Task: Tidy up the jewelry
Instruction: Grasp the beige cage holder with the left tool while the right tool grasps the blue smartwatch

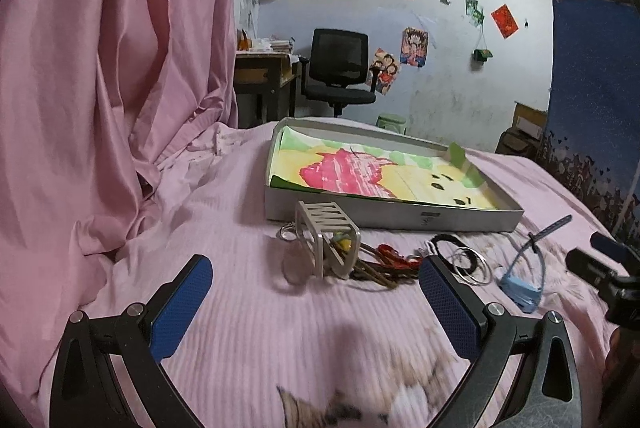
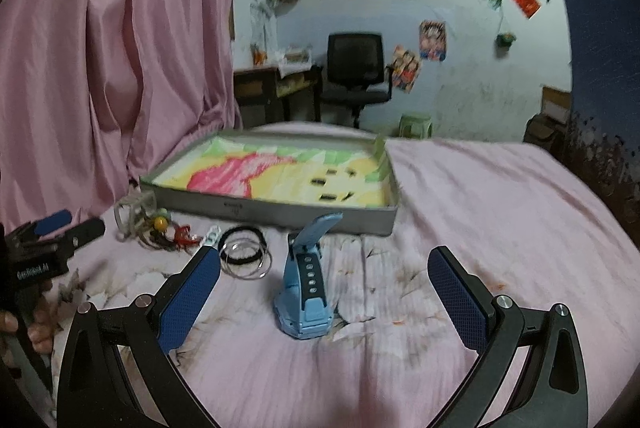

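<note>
Jewelry pile (image 1: 372, 264) sits on the pink bed (image 2: 500, 196) right in front of the grey tray (image 2: 280, 206). Both my claws, left (image 1: 316, 292) and right (image 2: 324, 284), are spread wide, empty. Blue watch (image 2: 306, 292) stands between the right fingers, untouched.

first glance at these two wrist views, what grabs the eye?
The shallow grey tray lined with a bright pink, yellow and green drawing sits mid-bed on the pink bedspread. In front of it lies a row of jewelry, with the light blue watch standing between the open fingers of the right gripper. A pink curtain fills the left side.
</note>
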Demonstrator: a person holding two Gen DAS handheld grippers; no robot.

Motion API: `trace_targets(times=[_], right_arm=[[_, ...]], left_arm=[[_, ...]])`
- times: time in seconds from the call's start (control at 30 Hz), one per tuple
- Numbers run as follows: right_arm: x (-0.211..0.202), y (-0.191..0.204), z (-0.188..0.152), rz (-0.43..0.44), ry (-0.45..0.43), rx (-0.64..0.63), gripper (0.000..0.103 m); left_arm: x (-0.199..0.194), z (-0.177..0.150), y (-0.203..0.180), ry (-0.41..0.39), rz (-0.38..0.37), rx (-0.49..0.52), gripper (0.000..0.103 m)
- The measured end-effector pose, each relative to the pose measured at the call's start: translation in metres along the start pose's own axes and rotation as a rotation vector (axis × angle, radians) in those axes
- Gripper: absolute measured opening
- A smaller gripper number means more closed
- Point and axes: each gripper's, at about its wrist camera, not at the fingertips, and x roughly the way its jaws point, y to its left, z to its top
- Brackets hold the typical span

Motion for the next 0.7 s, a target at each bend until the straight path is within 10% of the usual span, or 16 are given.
trace_targets(times=[0.27,0.7], right_arm=[[0.05,0.0,-0.005,0.045,0.169,0.048,0.1],[0.093,0.008,-0.03,0.102,0.343,0.071,0.066]], left_arm=[[0.028,0.012,0.002,0.058,-0.017,-0.003,0.093],[0.061,0.013,-0.003,0.168,-0.061,-0.007,0.046]])
